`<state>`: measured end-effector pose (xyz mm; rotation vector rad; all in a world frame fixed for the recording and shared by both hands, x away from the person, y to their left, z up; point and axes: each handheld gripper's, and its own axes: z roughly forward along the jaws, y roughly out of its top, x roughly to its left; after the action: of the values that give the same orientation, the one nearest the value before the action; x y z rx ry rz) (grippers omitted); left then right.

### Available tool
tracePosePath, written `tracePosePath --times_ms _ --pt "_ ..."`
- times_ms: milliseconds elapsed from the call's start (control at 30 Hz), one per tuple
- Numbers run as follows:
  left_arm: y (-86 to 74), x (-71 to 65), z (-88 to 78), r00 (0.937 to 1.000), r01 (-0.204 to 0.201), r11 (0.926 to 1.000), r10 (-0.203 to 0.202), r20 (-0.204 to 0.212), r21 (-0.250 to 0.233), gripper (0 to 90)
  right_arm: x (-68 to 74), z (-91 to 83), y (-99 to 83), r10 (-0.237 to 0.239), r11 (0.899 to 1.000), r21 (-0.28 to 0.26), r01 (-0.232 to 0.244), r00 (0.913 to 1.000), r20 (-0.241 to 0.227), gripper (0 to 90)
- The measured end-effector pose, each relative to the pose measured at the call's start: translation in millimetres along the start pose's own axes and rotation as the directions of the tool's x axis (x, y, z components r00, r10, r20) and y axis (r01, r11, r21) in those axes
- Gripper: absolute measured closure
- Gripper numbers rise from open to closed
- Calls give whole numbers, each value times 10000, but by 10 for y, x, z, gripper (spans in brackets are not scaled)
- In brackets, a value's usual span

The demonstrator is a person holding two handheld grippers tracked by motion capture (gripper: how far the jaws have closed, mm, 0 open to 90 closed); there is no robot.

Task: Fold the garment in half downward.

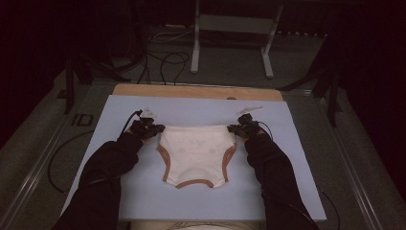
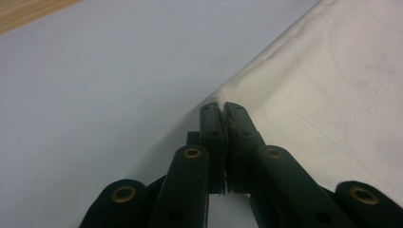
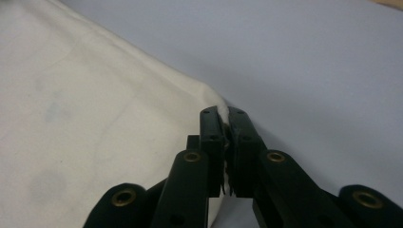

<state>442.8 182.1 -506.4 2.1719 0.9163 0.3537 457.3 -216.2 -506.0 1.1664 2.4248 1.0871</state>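
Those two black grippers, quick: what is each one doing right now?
Left gripper: closed, pinching a top corner of the cream garment.
Right gripper: closed, pinching the other top corner.

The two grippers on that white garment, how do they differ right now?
The left gripper pinches the garment's far left corner, while the right gripper pinches its far right corner. In the left gripper view the cloth spreads to the right of the jaws; in the right gripper view it spreads to the left. Shared: both are shut on a small fold of cloth at a corner, over the pale blue board, with the top edge stretched straight between them.
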Motion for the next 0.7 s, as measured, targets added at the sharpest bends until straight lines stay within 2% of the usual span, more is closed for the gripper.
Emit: tracePosePath --times_ms 700 --pt "117 54 85 9995 187 9997 -192 -268 -170 876 -110 74 108 154 9999 29 -155 9995 278 863"
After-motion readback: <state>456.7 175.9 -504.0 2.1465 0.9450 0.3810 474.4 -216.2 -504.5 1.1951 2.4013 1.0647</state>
